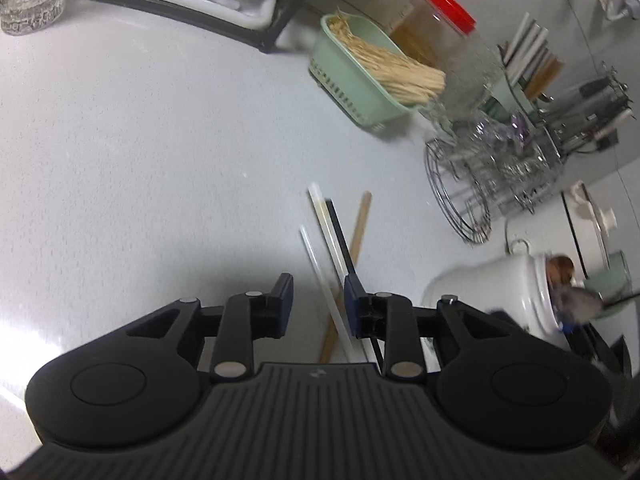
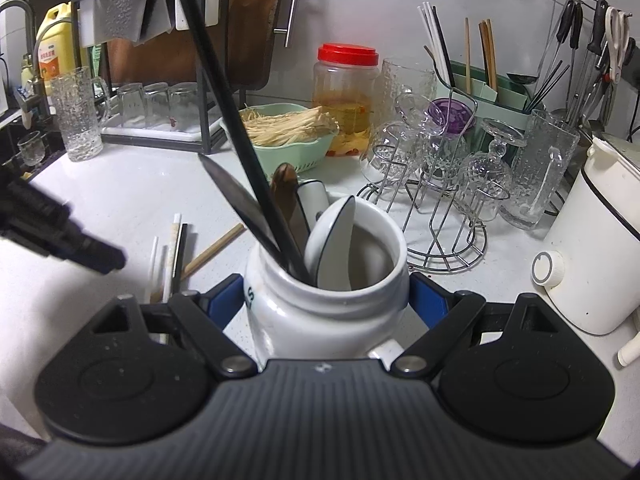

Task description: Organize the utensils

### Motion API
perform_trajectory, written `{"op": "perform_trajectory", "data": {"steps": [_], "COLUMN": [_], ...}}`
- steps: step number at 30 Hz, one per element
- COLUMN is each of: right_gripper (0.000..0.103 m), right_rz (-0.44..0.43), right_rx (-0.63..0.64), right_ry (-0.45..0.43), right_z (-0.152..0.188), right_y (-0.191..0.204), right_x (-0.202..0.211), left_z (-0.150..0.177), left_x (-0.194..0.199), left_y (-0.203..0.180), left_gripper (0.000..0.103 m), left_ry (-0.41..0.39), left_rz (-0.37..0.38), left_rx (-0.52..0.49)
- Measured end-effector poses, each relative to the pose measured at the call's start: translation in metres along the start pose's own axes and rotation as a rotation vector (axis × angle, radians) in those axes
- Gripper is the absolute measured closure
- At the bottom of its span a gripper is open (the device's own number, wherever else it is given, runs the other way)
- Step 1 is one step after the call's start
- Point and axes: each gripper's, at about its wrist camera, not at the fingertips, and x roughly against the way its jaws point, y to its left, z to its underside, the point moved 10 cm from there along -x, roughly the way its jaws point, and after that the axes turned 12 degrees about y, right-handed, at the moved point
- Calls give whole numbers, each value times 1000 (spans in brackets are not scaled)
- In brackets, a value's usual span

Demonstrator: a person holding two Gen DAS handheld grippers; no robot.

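My right gripper [image 2: 326, 296] is shut on a white ceramic jar [image 2: 328, 316], its blue pads pressing on both sides. Standing in the jar are a white spoon [image 2: 332, 240], a wooden spoon [image 2: 285, 184] and a long black utensil [image 2: 224, 112]. Several loose chopsticks [image 1: 340, 240], white, black and wooden, lie on the grey counter to the left of the jar. My left gripper [image 1: 318, 302] hovers open right over them, holding nothing. In the right wrist view the left gripper [image 2: 80, 248] reaches in from the left beside the chopsticks [image 2: 176, 248]. The left wrist view catches the jar [image 1: 488, 292] at its right.
A green basket of dry noodles [image 2: 288, 136] and a red-lidded jar [image 2: 346, 96] stand behind. A wire rack with glasses [image 2: 440, 184] sits to the right, a white cooker [image 2: 592, 248] beyond it. A green holder of chopsticks [image 2: 476, 80] is at the back; a dish rack [image 2: 160, 120] and glass mug [image 2: 78, 116] stand left.
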Motion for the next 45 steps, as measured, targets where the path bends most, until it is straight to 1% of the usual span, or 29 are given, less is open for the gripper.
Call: {"op": "perform_trajectory", "data": {"steps": [3,5,8,13,19,23,25,28,30,32,37,40,41,45], "right_gripper": [13,13,13,13,13,13,13,12,12,12,12,12,13,13], "right_rz": [7,8,16,25,34,34,33,30,22,17,6,2,0,-10], "right_rx": [-1,0,-5,-14,-21,-14,-12,-2,3,8,17,21,23,33], "right_ry": [7,14,22,29,29,29,30,31,34,35,32,31,30,25], "right_z": [-2,-4,-5,-5,-4,-4,-5,-5,-5,-6,-6,-6,-6,-6], "right_y": [1,1,2,2,3,2,3,3,3,3,2,2,2,3], "right_x": [-1,-3,-5,-5,-5,-5,-5,-5,-5,-5,-6,-6,-6,-6], "left_z": [-12,-19,-25,-26,-30,-33,-33,-34,-33,-31,-31,-32,-32,-35], "left_x": [-10,-17,-23,-30,-30,-33,-35,-38,-39,-39,-41,-42,-43,-46], "left_y": [2,4,5,1,-1,-3,-4,-7,-7,-6,-7,-6,-7,-11], "left_gripper": [71,72,72,73,73,73,74,75,75,79,82,83,86,91], "left_ry": [6,15,34,65,70,102,130,161,188,201,223,247,249,249], "left_rz": [-21,-48,-69,-116,-187,-229,-231,-253,-237,-244,-276,-290,-304,-351], "left_rx": [37,48,63,57,43,47,80,100,131,150,166,198,197,186]}}
